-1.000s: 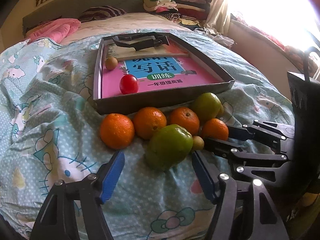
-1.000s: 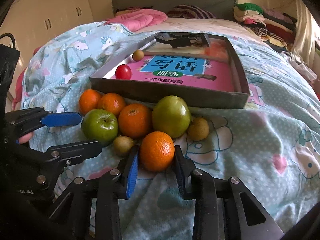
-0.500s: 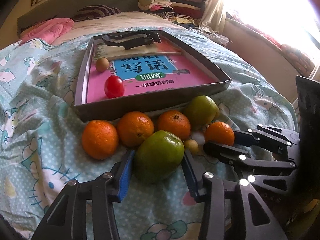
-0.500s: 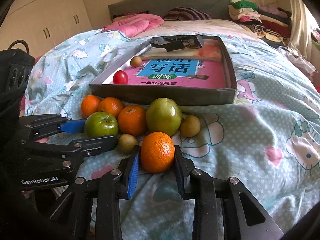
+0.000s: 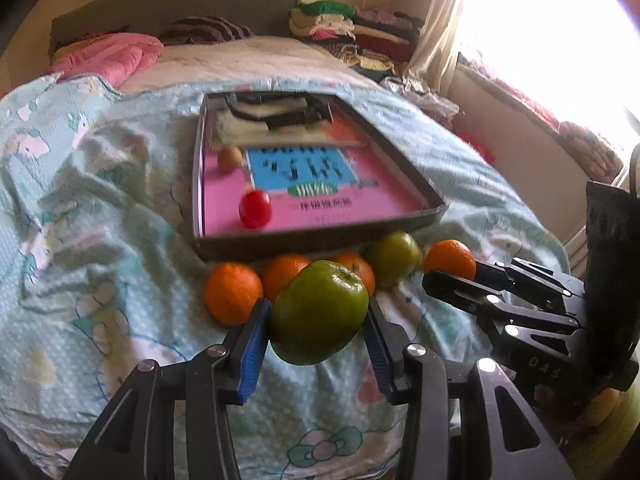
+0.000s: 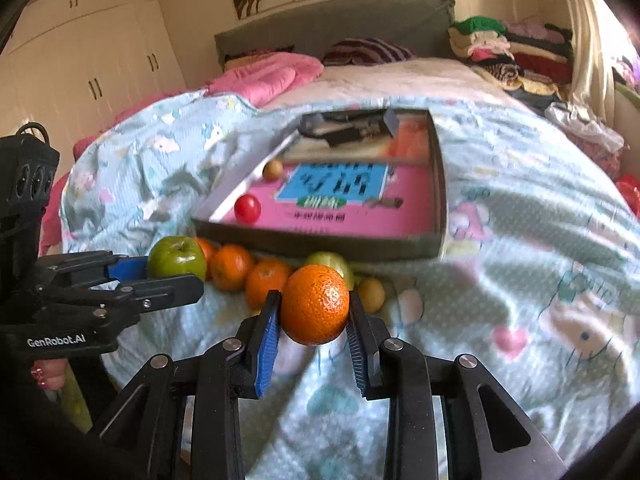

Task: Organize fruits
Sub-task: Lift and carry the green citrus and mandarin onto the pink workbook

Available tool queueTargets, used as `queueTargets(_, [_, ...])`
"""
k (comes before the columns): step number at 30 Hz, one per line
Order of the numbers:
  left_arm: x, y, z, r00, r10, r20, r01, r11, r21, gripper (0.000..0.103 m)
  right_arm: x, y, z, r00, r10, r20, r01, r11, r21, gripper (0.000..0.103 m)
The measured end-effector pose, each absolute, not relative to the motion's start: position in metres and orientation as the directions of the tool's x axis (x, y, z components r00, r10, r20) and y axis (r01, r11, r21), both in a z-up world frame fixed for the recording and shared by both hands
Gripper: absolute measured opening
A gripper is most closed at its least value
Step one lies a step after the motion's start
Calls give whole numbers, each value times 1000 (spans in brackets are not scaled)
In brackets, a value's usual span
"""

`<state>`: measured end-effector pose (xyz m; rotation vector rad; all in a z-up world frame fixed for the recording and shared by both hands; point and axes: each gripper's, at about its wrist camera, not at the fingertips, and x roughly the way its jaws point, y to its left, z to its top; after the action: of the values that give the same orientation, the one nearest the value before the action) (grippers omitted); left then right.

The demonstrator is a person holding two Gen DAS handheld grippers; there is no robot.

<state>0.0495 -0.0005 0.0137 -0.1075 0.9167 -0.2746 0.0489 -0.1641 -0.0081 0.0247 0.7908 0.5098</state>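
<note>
the left gripper (image 5: 318, 334) is clamped on a green apple (image 5: 319, 312) at the lower centre of its frame, both blue pads pressed to the fruit, which sits clear of the bedspread (image 5: 100, 280). the right gripper (image 6: 314, 330) is clenched on an orange (image 6: 315, 304) at the lower centre of its own frame, also raised off the cloth. behind them, a row of oranges (image 5: 233, 293) and a second green apple (image 5: 394, 258) lies just before the near wall of a shallow box (image 5: 320, 240). inside the box a red fruit (image 5: 255, 209), perhaps a tomato, and a small brown fruit (image 5: 229, 157) rest on a pink book cover (image 5: 360, 200).
</note>
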Motion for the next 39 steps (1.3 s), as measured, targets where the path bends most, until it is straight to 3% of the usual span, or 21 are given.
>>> queueTargets(21, [122, -22, 21, 573, -265, -776, 174, 964, -201, 45, 100, -172, 5, 630, 436, -642, -419, 887, 192, 32])
queueTargets(39, [144, -24, -6, 528, -236, -816, 137, 972, -192, 44, 130, -165, -15, 603, 387, -697, -425, 896, 129, 32])
